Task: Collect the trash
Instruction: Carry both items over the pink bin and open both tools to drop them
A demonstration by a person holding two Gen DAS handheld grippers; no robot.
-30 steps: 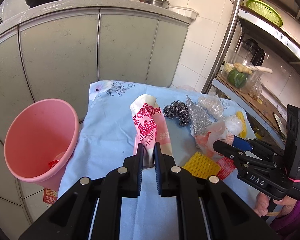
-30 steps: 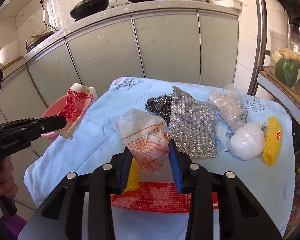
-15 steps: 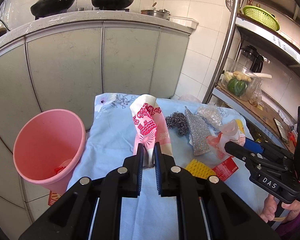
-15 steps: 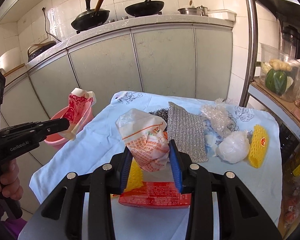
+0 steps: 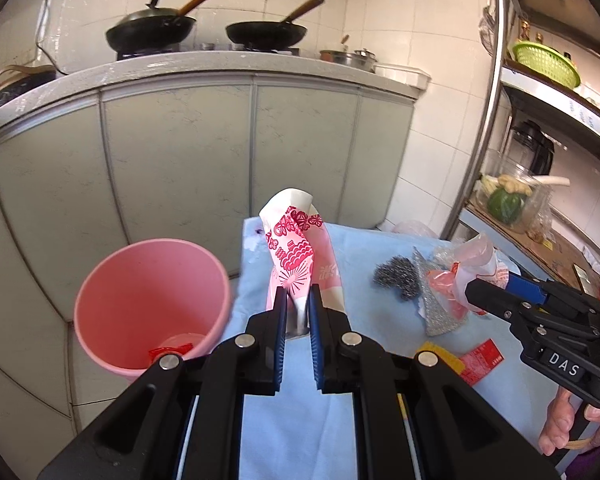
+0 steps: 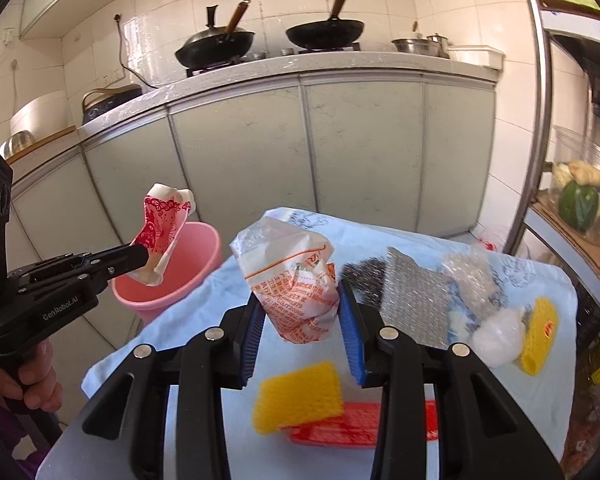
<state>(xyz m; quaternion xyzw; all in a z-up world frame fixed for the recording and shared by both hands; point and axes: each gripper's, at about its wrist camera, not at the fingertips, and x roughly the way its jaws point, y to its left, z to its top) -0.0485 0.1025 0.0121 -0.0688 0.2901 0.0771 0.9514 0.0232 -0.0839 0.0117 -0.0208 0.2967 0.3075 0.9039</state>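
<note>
With both wrappers lifted clear of the table (image 6: 548, 280), you're at the carry step. Your left gripper (image 5: 298, 300) is clamped on the pink wrapper (image 5: 296, 248), beside the bin (image 5: 148, 300) and not yet over it. Your right gripper (image 6: 302, 312) pinches the white bag (image 6: 292, 276). Next, swing each over the bin's mouth before letting go.

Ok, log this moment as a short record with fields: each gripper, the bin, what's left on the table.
left gripper: shut on pink paper wrapper
right gripper: shut on white printed bag
pink bin: beside table, red scrap inside
blue tablecloth: steel wool, silver scouring pad, yellow sponge, red packet
</note>
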